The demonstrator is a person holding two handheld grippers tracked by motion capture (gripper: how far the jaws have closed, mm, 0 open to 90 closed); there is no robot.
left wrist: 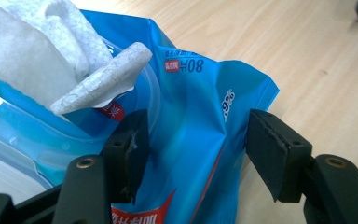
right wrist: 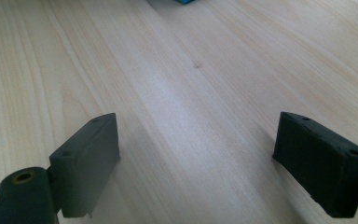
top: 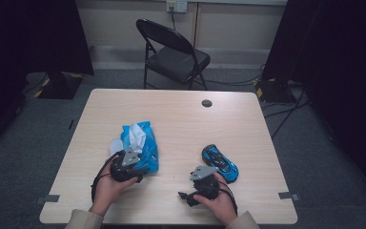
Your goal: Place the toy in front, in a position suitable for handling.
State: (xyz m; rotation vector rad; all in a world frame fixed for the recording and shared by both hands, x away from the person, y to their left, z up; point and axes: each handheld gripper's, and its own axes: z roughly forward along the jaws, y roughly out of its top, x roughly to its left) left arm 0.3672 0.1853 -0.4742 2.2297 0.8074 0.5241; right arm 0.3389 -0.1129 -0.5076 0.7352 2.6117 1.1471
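Note:
A blue pack of wet wipes (top: 145, 148) lies on the left half of the wooden table (top: 181, 119), its lid flipped open and a white wipe (top: 136, 135) sticking up from the slot. My left gripper (top: 140, 167) comes at the pack's near end. In the left gripper view the pack (left wrist: 196, 102) sits creased between the two black jaws, both pads (left wrist: 133, 144) touching it; the left gripper (left wrist: 193, 144) is shut on it. The wipe (left wrist: 37, 51) rises at the upper left. My right gripper (top: 186, 196) rests near the front edge, pointing left, and the right gripper (right wrist: 196, 158) is open over bare wood.
A blue toy car (top: 220, 163) lies just beyond the right hand. A round cable hole (top: 207, 103) sits near the table's far edge. A black folding chair (top: 174, 52) stands behind the table. Cables run over the floor at the right.

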